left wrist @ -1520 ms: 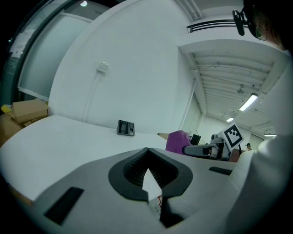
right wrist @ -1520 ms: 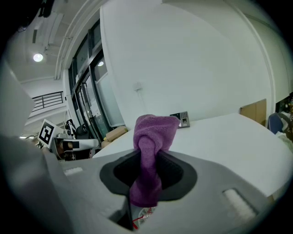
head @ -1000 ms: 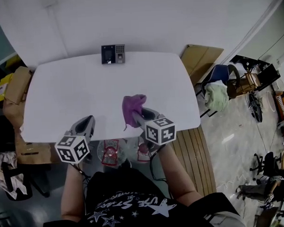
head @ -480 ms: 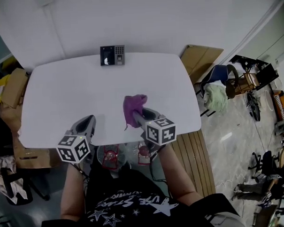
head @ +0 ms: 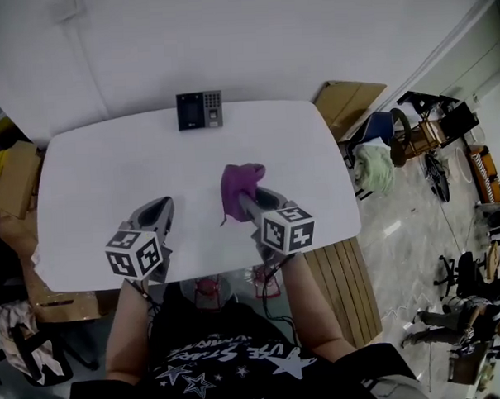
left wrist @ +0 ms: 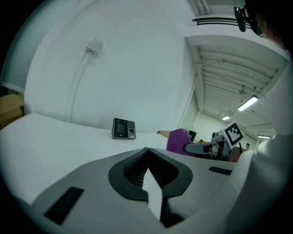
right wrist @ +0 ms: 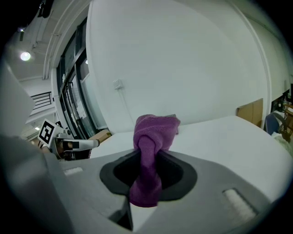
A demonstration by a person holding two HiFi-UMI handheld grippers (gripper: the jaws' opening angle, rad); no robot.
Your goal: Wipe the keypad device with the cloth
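Note:
The keypad device [head: 199, 111] is a small dark box with a screen and number keys; it stands at the far edge of the white table [head: 108, 168] against the wall. It also shows ahead in the left gripper view [left wrist: 124, 128]. My right gripper [head: 243, 200] is shut on a purple cloth [head: 238, 185] that bunches up above the jaws [right wrist: 151, 146], held over the table's near middle, well short of the device. My left gripper [head: 157, 213] hovers over the near left of the table, shut with nothing in it.
A white wall [head: 226, 38] rises right behind the table. Cardboard boxes [head: 16, 176] sit on the floor at the left, and a flat carton [head: 349, 99] leans at the right. Chairs and clutter [head: 413, 138] fill the floor further right.
The whole scene has shifted slightly down in the head view, as the head moved. Both grippers keep their places over the near table, the right still shut on the cloth.

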